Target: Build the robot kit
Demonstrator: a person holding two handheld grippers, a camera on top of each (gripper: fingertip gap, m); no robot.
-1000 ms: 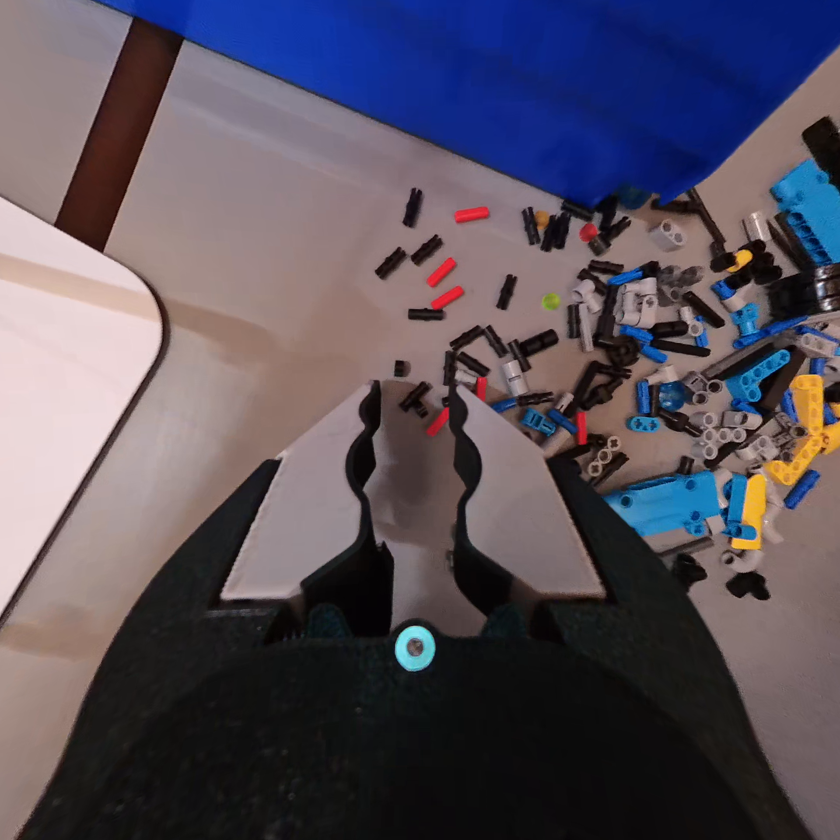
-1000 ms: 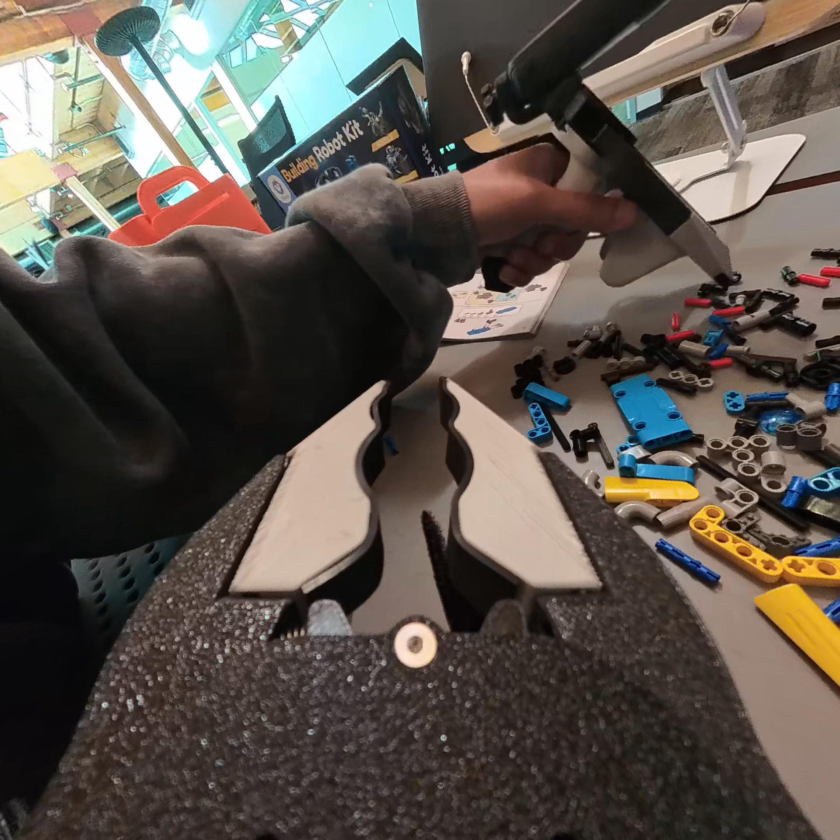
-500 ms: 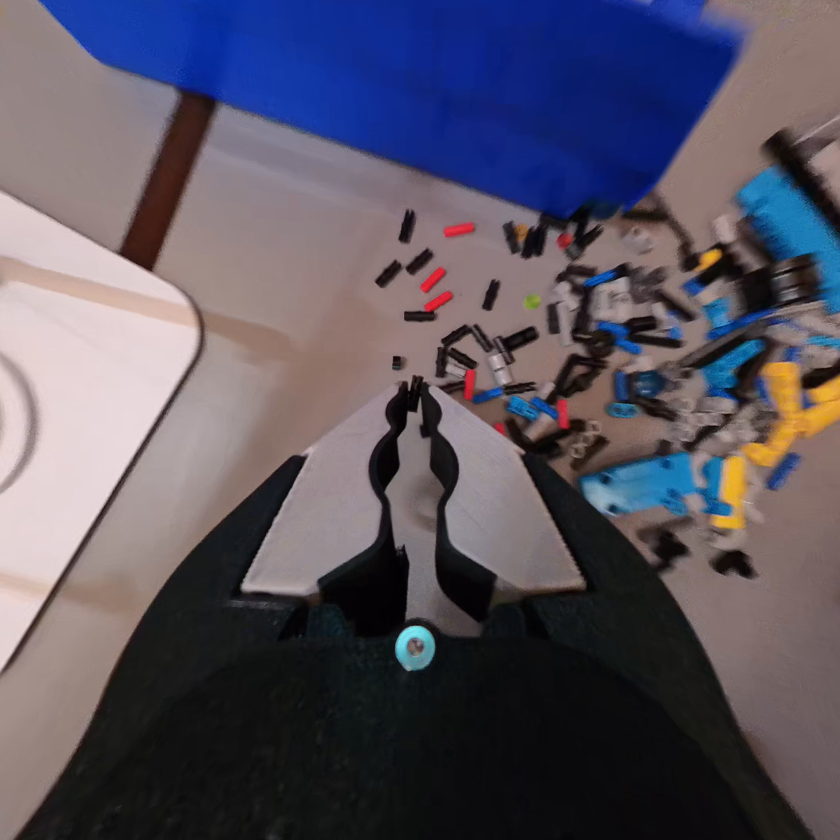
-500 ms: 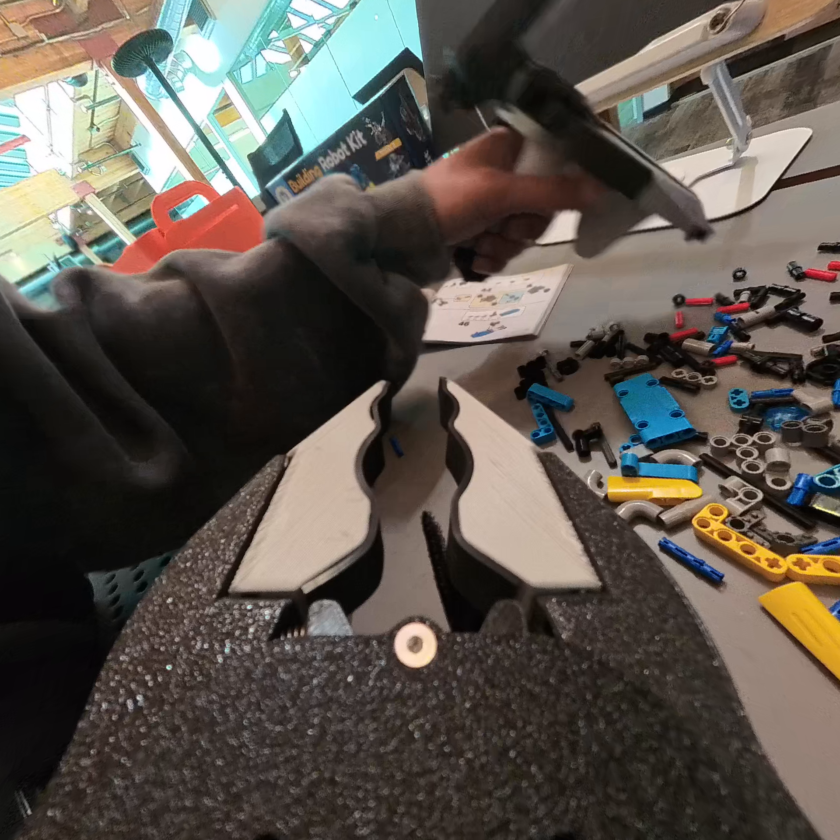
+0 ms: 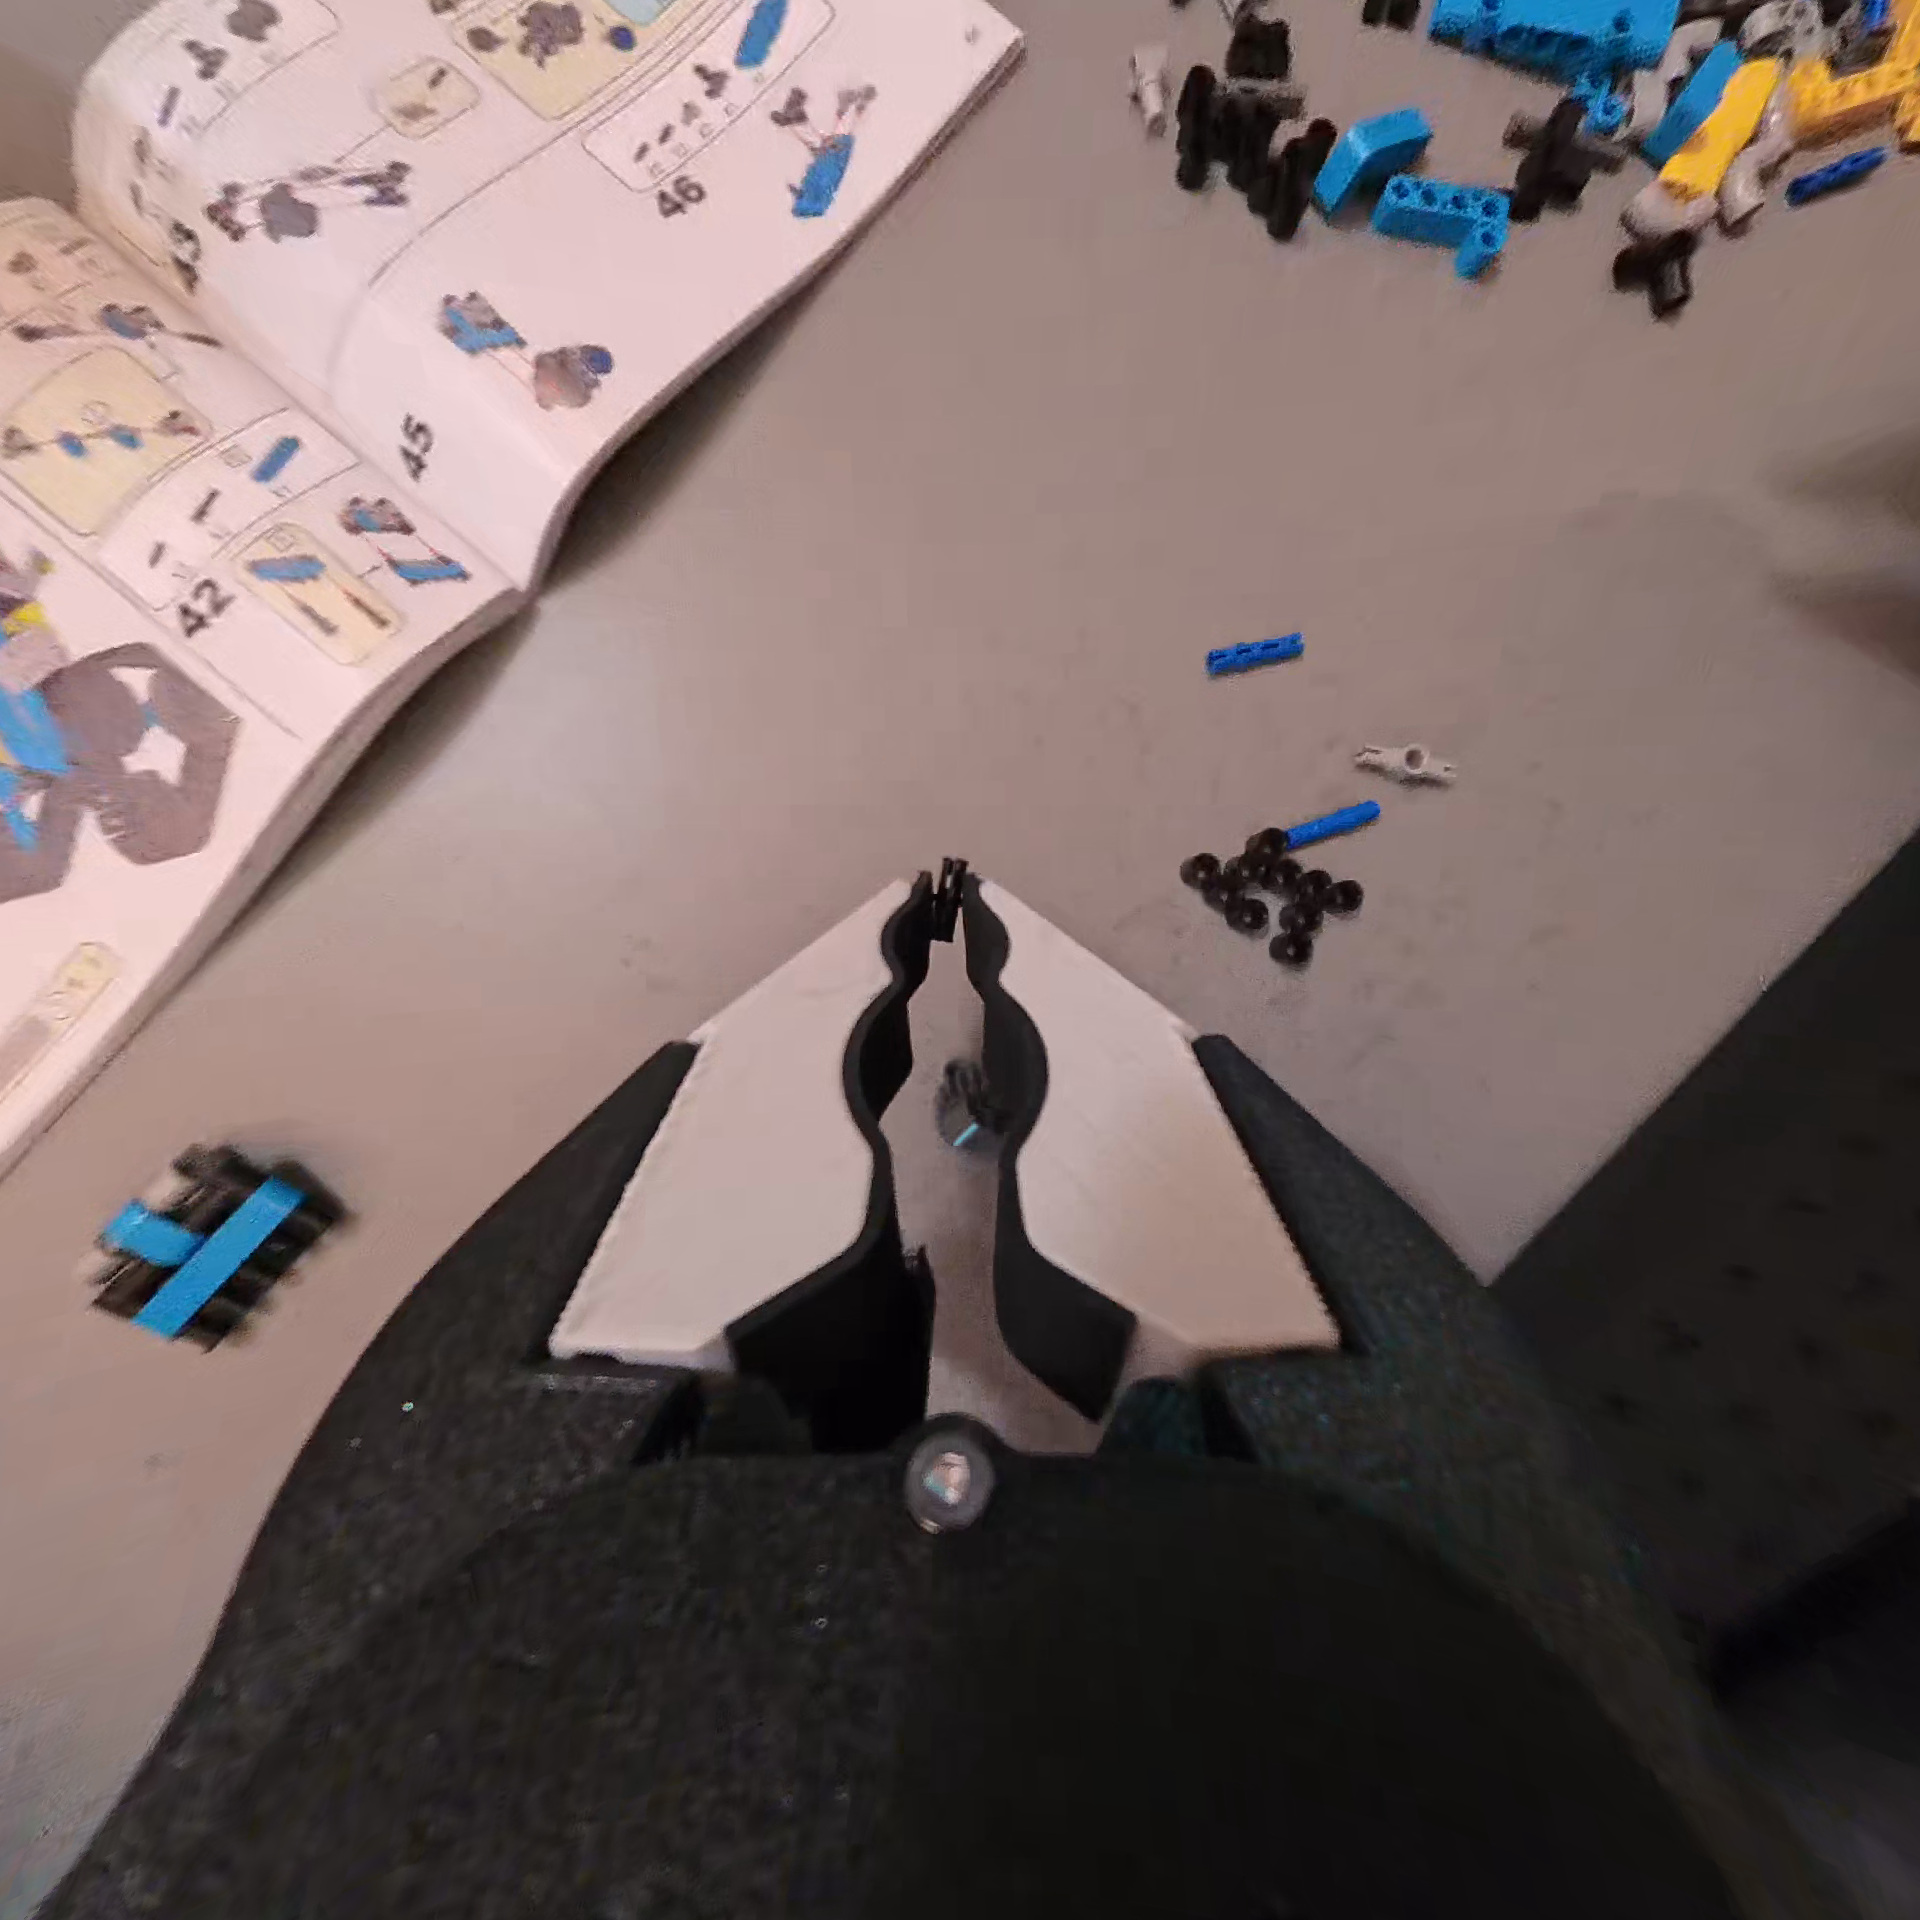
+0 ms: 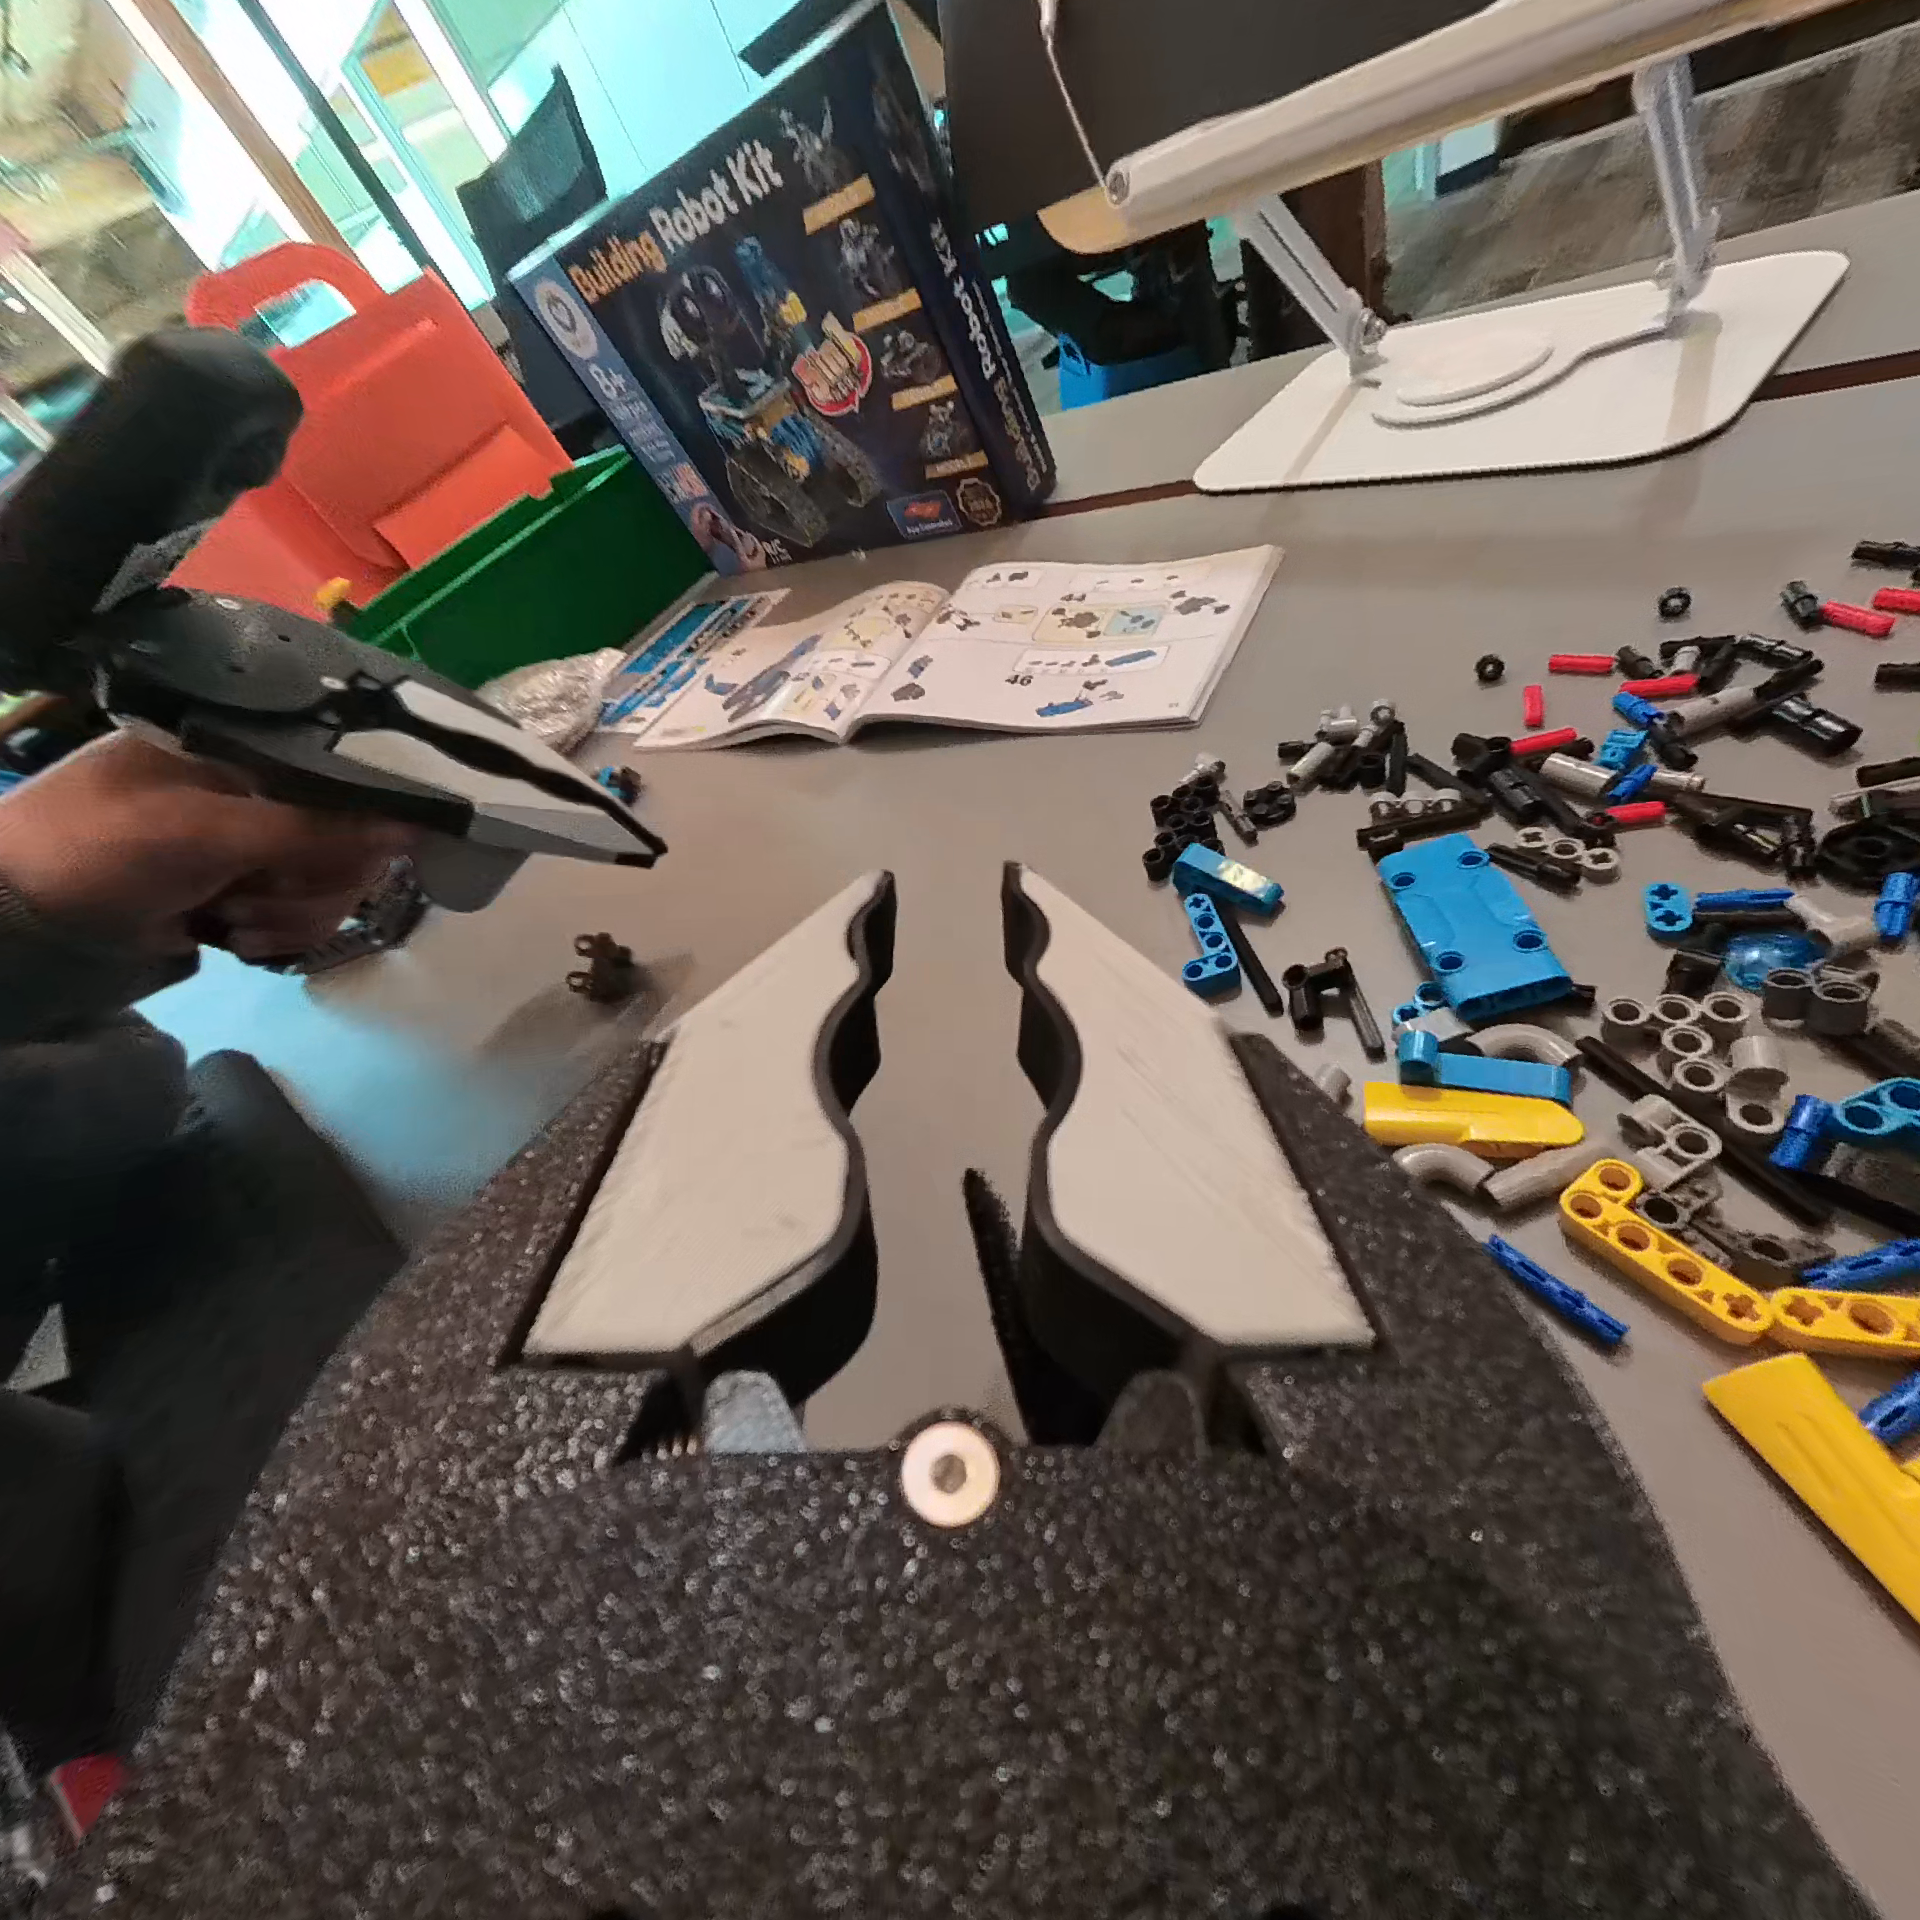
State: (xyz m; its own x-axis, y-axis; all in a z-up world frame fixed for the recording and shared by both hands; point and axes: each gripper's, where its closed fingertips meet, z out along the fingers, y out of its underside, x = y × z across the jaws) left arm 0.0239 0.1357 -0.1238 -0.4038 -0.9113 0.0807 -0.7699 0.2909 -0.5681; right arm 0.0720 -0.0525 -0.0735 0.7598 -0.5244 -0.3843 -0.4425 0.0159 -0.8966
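Now we see 2 grippers: the left gripper (image 5: 943, 894) pinches 1 small black pin (image 5: 948, 885) above the grey table (image 5: 1039, 499); the right gripper (image 6: 948, 894) gapes empty beside 1 open booklet (image 6: 997, 644).

Grey table (image 6: 1351, 520) under daylight, with a dark seam (image 6: 1829, 387) across its far part. Beyond the far edge, large windows (image 6: 343, 135) with slanted frames and dark chairs (image 6: 540, 187). Dark floor (image 5: 1766, 1195) past the near edge.
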